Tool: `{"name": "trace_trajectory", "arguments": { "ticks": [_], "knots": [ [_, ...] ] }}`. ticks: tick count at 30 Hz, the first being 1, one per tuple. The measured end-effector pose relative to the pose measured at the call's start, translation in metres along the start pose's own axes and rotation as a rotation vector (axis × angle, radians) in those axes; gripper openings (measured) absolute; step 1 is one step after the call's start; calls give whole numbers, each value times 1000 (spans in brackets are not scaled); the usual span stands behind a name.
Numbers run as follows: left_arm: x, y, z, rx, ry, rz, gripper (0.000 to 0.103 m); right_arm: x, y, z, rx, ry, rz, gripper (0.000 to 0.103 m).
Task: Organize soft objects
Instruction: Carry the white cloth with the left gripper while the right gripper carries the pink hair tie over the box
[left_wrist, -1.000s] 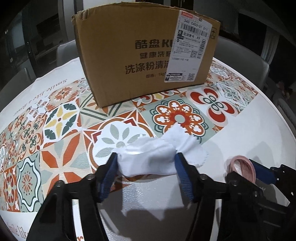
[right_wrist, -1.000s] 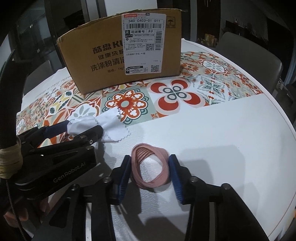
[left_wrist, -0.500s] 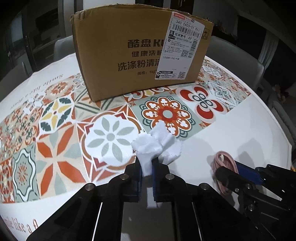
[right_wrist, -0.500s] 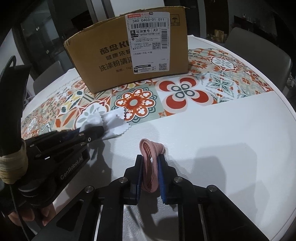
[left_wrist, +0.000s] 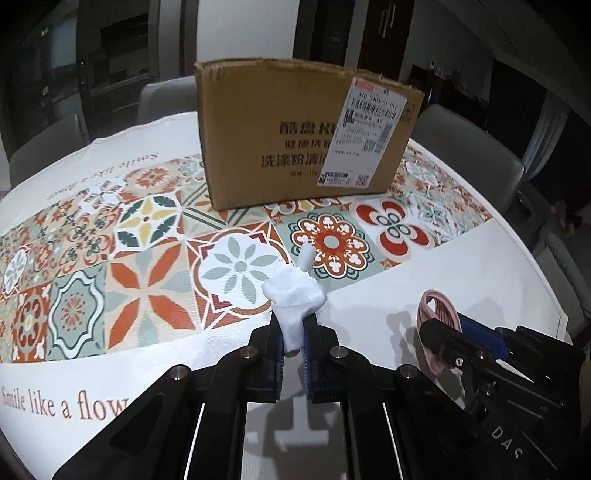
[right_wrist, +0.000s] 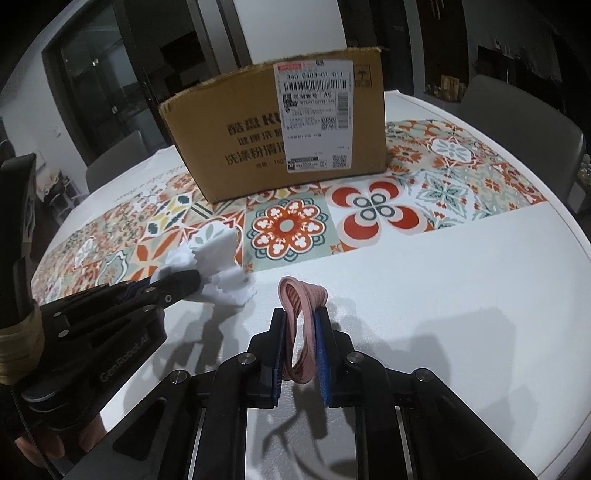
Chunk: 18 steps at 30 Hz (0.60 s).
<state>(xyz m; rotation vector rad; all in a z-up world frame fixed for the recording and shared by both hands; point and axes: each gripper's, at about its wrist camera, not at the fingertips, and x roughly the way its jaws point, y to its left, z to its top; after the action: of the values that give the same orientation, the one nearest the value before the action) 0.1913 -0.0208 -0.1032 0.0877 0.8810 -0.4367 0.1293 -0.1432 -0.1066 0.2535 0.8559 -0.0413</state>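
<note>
Both claws have snapped shut since a second ago, when the cloth and the pink loop were just sitting flat between wide-open fingers; now each one is pinched and bunched up. Starting on the left: the left claw (left_wrist: 293, 328) is clamped tight on the white cloth (left_wrist: 293, 291), which sticks up out of the blue pads in a crumpled wad with one corner poking up ahead of the tips, lifted off the worktop (left_wrist: 461, 266) judging by the shadow under it. From the right wrist view you can see the same left claw (right_wrist: 181, 284) coming in from the left with the white cloth (right_wrist: 218, 266) frilling out past its tip. Moving right, the right claw (right_wrist: 300, 332) has its blue pads squeezed in on the pink hair tie (right_wrist: 301, 306), which is squashed into a tall narrow twisted loop standing between them, its top arching just above the tips. In the left view the right claw (left_wrist: 443, 325) sits off to the right of the left one, the pink hair tie (left_wrist: 436, 306) peeking out at its front end. Straight ahead of both claws, well beyond the tips, the cardboard box (right_wrist: 280, 133) stands on the patterned tile cloth (left_wrist: 147, 258), shipping label facing the cameras. Grey chairs (left_wrist: 469, 140) behind it.
</note>
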Motion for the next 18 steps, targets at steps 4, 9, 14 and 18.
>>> {"name": "trace_trajectory", "arguments": {
  "ticks": [4, 9, 14, 18],
  "knots": [
    [-16, -1, 0, -10, -28, 6, 10, -14, 3, 4, -10, -32, 16, 17],
    [-37, -3, 3, -28, -59, 16, 10, -34, 6, 11, -26, -78, 43, 17],
    [-57, -6, 8, -20, -100, 29, 10, -51, 9, 20, -44, -121, 69, 17],
    [-74, -9, 16, -9, -148, 43, 10, -62, 11, 28, -60, -158, 79, 17]
  ]
}}
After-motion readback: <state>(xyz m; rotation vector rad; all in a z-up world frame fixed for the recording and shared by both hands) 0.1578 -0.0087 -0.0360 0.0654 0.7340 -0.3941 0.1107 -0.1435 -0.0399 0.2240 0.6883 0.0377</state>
